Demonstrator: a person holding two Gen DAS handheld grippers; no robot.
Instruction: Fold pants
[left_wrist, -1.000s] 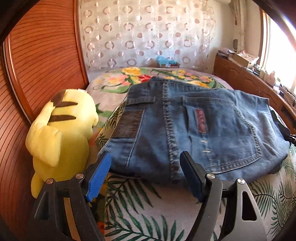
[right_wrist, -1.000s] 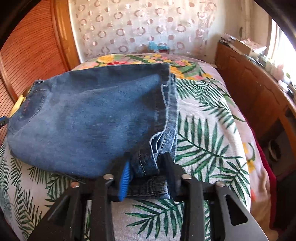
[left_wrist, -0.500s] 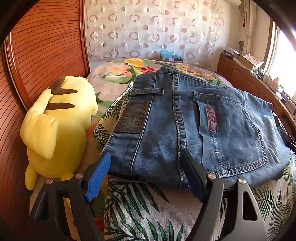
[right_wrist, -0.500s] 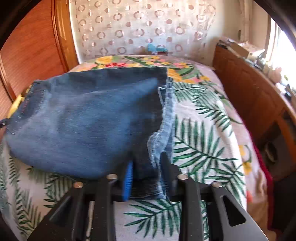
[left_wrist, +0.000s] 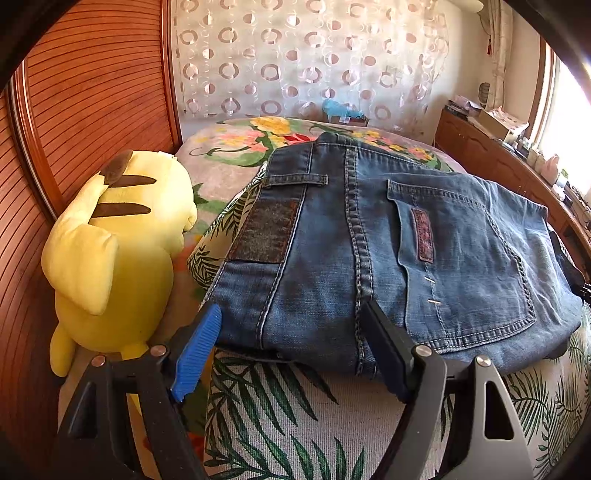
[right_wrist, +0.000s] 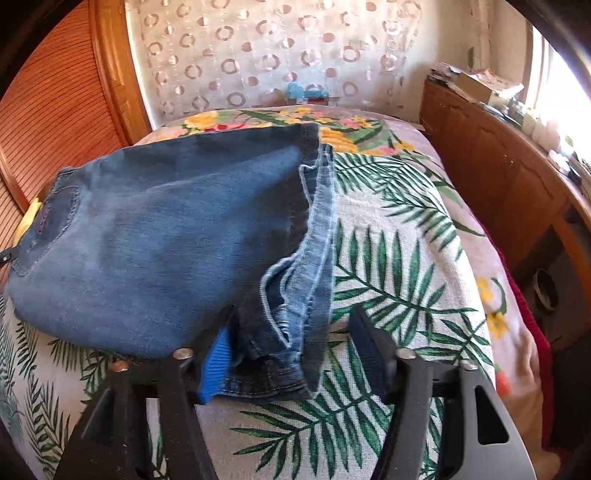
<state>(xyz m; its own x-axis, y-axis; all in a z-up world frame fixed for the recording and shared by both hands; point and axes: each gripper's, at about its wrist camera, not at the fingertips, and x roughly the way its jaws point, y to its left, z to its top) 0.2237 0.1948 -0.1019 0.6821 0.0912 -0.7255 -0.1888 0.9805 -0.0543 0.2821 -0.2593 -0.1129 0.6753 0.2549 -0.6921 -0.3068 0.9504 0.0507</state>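
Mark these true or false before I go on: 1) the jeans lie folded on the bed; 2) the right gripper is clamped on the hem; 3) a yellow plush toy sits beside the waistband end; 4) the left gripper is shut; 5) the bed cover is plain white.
1) True. The jeans lie folded on the bed cover.
2) False. The right gripper has just been opening; the hem lies between its fingers, but the far finger stands clear of the cloth.
3) True. The yellow plush toy sits next to the waistband end, against the wooden headboard.
4) False. The left gripper is open, its fingers set wide at the near edge of the jeans.
5) False. The cover is printed with green palm leaves and flowers.
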